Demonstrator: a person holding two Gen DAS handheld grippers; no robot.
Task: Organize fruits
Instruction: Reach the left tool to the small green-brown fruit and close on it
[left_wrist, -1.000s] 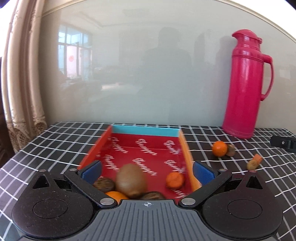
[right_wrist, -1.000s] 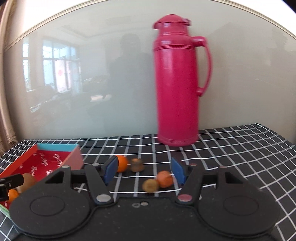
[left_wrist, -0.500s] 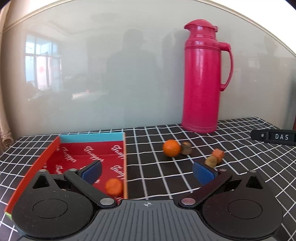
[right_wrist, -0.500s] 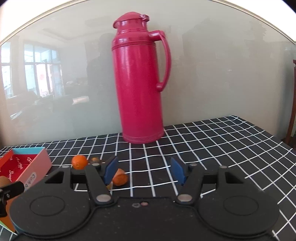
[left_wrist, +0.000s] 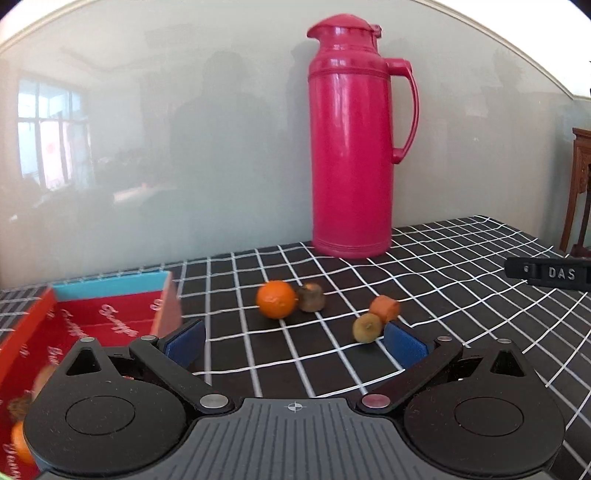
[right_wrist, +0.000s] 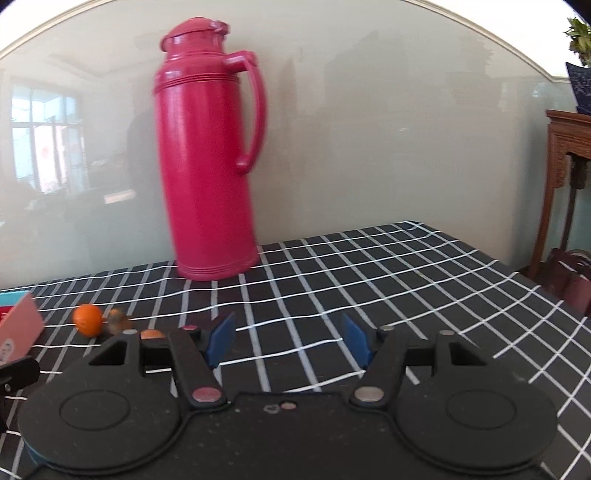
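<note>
Both grippers sit low and level over the checked tablecloth (right_wrist: 369, 266): left gripper (left_wrist: 293, 341) spread wide, empty, facing four loose fruits beside the red box (left_wrist: 92, 314); right gripper (right_wrist: 288, 338) open, empty too.

Table under my tongs: black cloth with white grid, several items resting on it.

The table (left_wrist: 461, 295) is covered edge to edge by the checked cloth. A tall red thermos (left_wrist: 351, 147) stands upright at the back, by the glossy wall. A red tray (left_wrist: 110, 314) with a blue end wall sits at my left. Between them lie a mandarin (left_wrist: 276, 299) touching a brownish fruit (left_wrist: 311, 297), and nearer me an orange piece (left_wrist: 385, 308) just beside a kiwi-like piece (left_wrist: 366, 327).
</note>
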